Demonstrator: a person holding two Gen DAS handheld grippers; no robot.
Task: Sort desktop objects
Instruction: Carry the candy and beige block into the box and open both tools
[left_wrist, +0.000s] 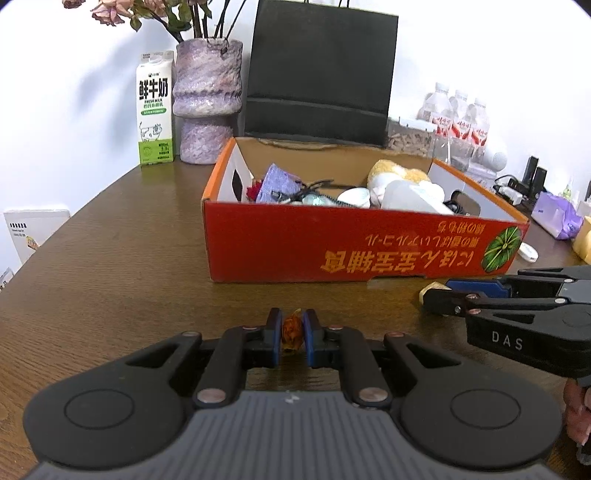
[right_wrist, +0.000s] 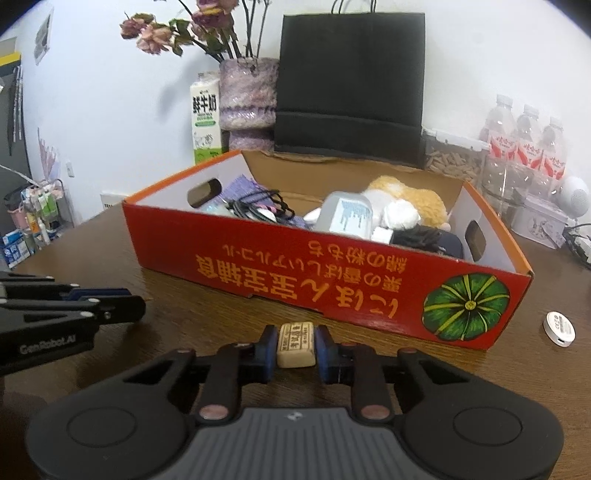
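Observation:
In the left wrist view my left gripper (left_wrist: 293, 332) is shut on a small dried orange-brown flower bud (left_wrist: 291, 331), just above the brown table (left_wrist: 122, 266). My right gripper (right_wrist: 295, 343) is shut on a pale cork (right_wrist: 296, 345) with printed lettering; the same cork (left_wrist: 433, 288) pokes out at the tip of the right gripper (left_wrist: 448, 295) at the right edge of the left wrist view. Both grippers sit in front of the red cardboard box (left_wrist: 332, 251), which holds a plush toy (left_wrist: 397, 177), a clear bottle, cables and a purple item. The left gripper (right_wrist: 122, 306) shows at the left of the right wrist view.
Behind the box (right_wrist: 295, 273) stand a black paper bag (left_wrist: 317, 74), a purple vase (left_wrist: 207, 99) with dried flowers and a milk carton (left_wrist: 155, 110). Water bottles (right_wrist: 524, 144) and a jar (right_wrist: 450, 158) stand at back right. A small white round device (right_wrist: 559, 328) lies right of the box.

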